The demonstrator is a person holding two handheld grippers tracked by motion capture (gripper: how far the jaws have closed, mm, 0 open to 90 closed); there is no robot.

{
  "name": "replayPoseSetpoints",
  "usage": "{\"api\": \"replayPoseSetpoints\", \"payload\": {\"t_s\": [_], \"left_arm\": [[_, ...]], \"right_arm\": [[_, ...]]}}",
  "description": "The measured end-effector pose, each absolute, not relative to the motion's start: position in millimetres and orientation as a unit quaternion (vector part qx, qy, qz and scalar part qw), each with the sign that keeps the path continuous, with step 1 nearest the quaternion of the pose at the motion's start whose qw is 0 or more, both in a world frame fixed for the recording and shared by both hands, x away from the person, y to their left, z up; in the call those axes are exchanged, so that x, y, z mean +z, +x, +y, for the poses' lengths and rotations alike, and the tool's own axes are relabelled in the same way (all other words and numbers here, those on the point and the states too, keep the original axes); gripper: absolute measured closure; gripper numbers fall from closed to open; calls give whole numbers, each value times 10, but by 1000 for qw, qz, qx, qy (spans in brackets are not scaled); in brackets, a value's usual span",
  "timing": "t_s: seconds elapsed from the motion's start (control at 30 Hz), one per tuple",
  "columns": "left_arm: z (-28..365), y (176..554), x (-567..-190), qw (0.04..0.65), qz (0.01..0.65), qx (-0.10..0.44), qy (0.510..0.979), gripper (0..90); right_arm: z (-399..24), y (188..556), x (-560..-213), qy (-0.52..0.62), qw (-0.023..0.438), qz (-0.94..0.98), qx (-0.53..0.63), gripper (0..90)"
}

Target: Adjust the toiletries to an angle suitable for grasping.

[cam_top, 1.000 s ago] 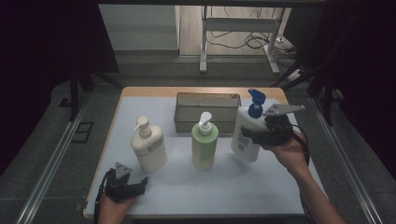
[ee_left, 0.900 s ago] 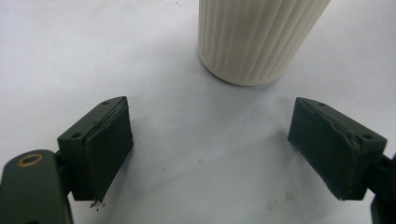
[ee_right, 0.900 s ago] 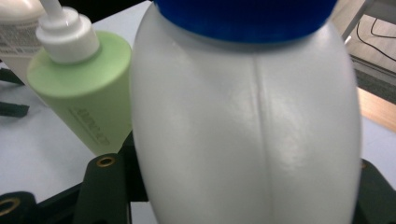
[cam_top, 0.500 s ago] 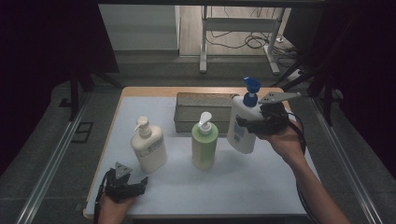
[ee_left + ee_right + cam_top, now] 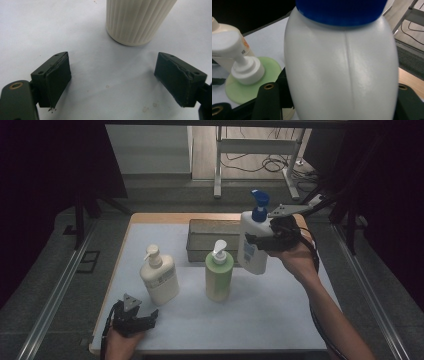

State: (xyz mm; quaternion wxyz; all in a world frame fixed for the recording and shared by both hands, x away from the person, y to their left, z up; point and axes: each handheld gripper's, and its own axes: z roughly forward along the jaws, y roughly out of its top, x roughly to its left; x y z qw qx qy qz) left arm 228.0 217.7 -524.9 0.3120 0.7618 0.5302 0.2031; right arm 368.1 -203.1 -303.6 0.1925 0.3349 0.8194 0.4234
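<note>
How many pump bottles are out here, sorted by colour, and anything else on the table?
White bottle with blue pump, held off the table in the right gripper: 1
Cream bottle: 1
Green bottle: 1
Grey metal basket: 1
Total: 4 things, 3 of them bottles.

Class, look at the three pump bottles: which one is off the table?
The white bottle with the blue pump, gripped by the right tool and lifted clear, tilted. The cream bottle and the green bottle stand on the table.
</note>
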Motion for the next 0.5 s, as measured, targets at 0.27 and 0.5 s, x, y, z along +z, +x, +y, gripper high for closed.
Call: {"api": "replayPoseSetpoints", "payload": {"t_s": [0.27,0.5], "left_arm": [[2177,2281,-5249,312,530,203,762,135],[2177,2281,-5249,312,530,203,762,135]], "right_arm": [[-1910,3849,-2981,336,194,816,428,406],[-1817,3962,-2961,334,200,818,424,407]]}}
